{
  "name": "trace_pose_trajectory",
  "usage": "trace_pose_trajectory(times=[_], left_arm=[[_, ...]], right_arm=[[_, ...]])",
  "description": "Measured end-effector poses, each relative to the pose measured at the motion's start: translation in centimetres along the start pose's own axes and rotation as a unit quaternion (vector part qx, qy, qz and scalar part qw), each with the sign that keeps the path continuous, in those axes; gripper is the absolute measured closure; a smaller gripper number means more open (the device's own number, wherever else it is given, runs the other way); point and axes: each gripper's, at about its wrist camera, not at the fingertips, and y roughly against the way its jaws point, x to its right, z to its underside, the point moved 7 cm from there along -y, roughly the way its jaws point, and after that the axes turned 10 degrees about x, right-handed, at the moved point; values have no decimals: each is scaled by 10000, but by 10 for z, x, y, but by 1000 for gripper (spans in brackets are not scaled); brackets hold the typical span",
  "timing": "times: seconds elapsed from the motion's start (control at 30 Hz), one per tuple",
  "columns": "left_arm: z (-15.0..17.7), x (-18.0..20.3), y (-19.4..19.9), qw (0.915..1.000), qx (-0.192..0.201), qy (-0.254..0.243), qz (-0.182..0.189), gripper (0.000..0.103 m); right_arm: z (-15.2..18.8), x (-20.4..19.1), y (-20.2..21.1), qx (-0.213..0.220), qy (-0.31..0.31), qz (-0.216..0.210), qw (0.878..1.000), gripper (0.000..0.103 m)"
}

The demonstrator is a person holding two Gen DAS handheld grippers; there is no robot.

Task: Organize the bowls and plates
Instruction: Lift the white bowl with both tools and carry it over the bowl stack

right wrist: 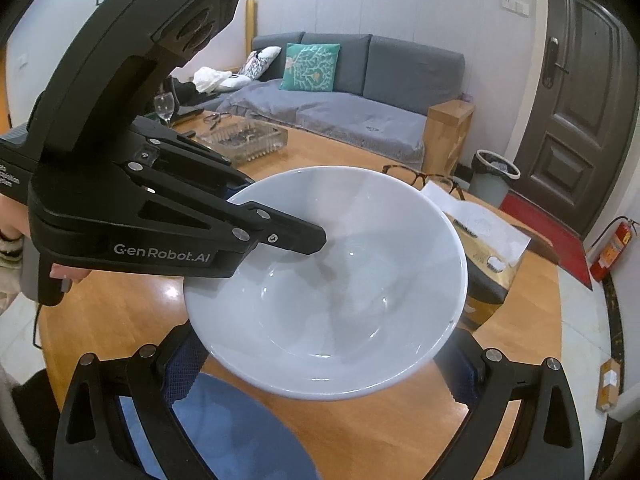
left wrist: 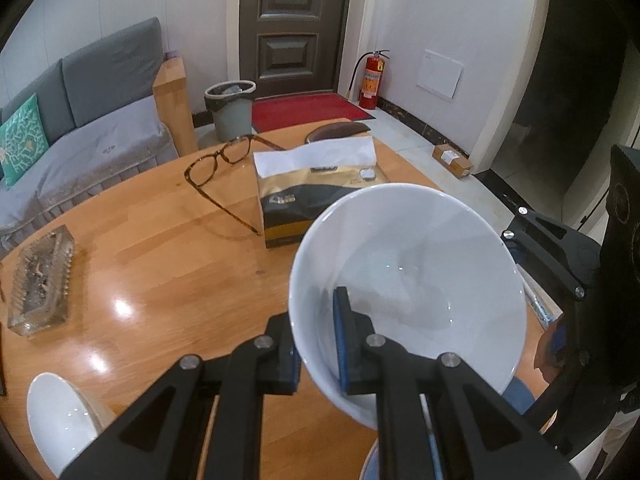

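Observation:
My left gripper [left wrist: 320,344] is shut on the near rim of a large white bowl [left wrist: 416,280], one finger inside and one outside, holding it above the round wooden table [left wrist: 168,264]. In the right wrist view the same bowl [right wrist: 340,292] hangs in front of my right gripper [right wrist: 320,368], whose fingers are spread wide and hold nothing. The left gripper [right wrist: 280,236] reaches in from the left there. A blue plate [right wrist: 224,432] lies under my right gripper. A second white bowl [left wrist: 60,416] sits at the table's near left.
A gold and black tissue box [left wrist: 316,196], eyeglasses [left wrist: 224,160] and a glass ashtray [left wrist: 40,280] are on the table. A grey sofa [left wrist: 80,120], a bin [left wrist: 232,108] and a fire extinguisher [left wrist: 372,80] stand beyond it.

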Motion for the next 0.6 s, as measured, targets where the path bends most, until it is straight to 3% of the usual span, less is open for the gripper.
trace_pose_trajectory(times=[0.6], left_arm=[[3,-38,70,9990,373,178,-169,92]], right_arm=[[-41,-56,8,189,214,50,9996,7]])
